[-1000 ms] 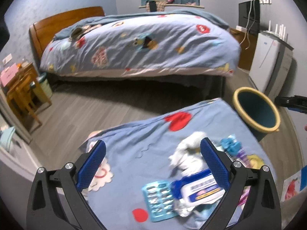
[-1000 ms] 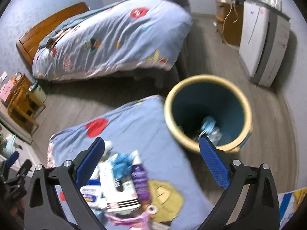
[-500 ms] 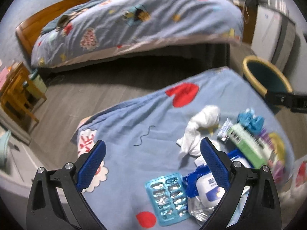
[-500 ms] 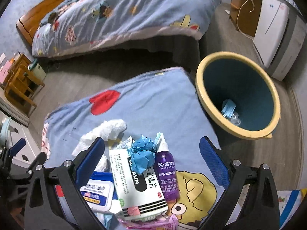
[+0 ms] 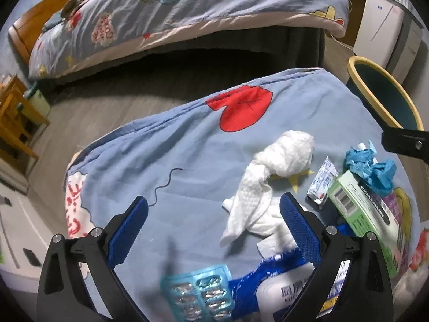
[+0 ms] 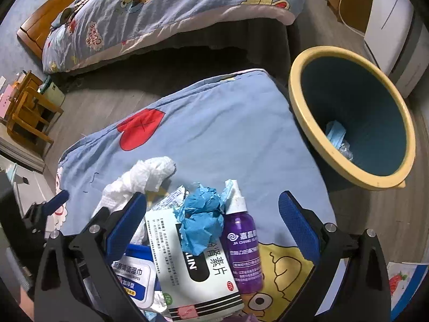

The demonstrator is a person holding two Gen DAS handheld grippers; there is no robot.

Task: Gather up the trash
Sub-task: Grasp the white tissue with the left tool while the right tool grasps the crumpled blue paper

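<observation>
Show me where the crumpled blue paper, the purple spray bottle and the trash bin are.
crumpled blue paper (image 6: 201, 217), right wrist view, middle of the wad.
purple spray bottle (image 6: 243, 247), right wrist view, label on its body.
trash bin (image 6: 303, 99), right wrist view, yellow rim on the near left side.

A large bed with a wooden headboard (image 5: 40, 13) lies across the back of the room, covered by a blue cartoon-print duvet (image 5: 187, 2) whose edge hangs toward the grey wood-plank floor (image 6: 112, 91). At the left stands a small wooden chair (image 6: 29, 112). A white box-shaped appliance (image 6: 391, 26) stands against the right wall, with a brown wooden cabinet (image 6: 348, 2) beside it.
</observation>
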